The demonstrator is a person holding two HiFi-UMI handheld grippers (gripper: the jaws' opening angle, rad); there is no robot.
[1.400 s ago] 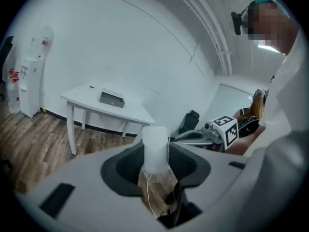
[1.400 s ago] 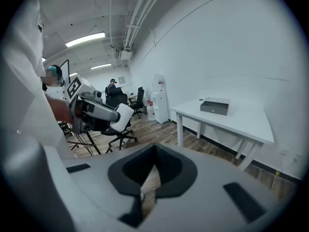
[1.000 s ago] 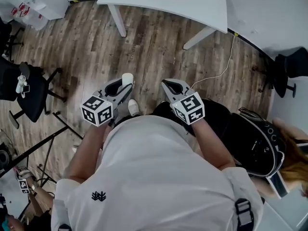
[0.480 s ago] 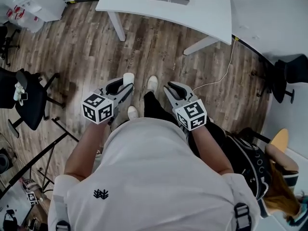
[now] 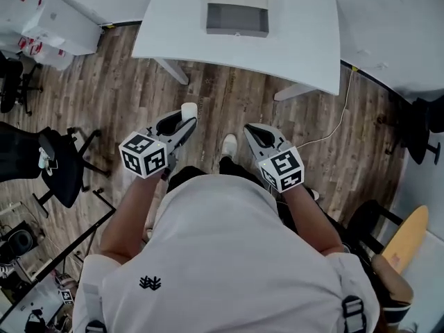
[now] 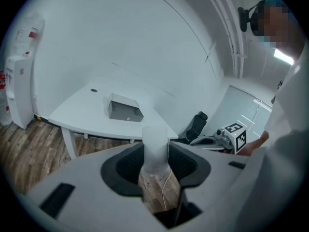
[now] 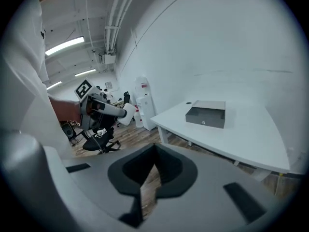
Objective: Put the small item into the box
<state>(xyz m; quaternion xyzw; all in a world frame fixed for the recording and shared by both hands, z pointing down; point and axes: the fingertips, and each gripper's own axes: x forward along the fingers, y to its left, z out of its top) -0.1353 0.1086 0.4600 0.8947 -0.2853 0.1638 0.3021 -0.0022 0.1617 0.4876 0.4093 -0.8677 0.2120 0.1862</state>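
Carry leg of the job, not the drop yet. Got the small white item [image 5: 189, 108] pinched between the tips of the left gripper [image 5: 184, 118], poking out past them toward the far side. Nothing in the right gripper [image 5: 250, 130], tips pressed together, riding along just to the right. Grey box [image 5: 236, 18] sitting on the white table [image 5: 305, 47] at the far side, well apart from both grippers, only wood floor [image 5: 229, 96] between. Can't tell from here whether open on top; looks like a small knob on the near face.

To do this bit well: keep the squeeze steady, no easing off mid-walk, since looks smooth and could slip. Get right up to the near edge of the table before reaching. Sort out how the box opens first, using the free right gripper for that. Then go low over the opening and let go.

Versus a second ago: whole box in the head view now instead of a sliver at the top edge, much more table showing, so clearly closer. Same grip on the item, same closed right tips.
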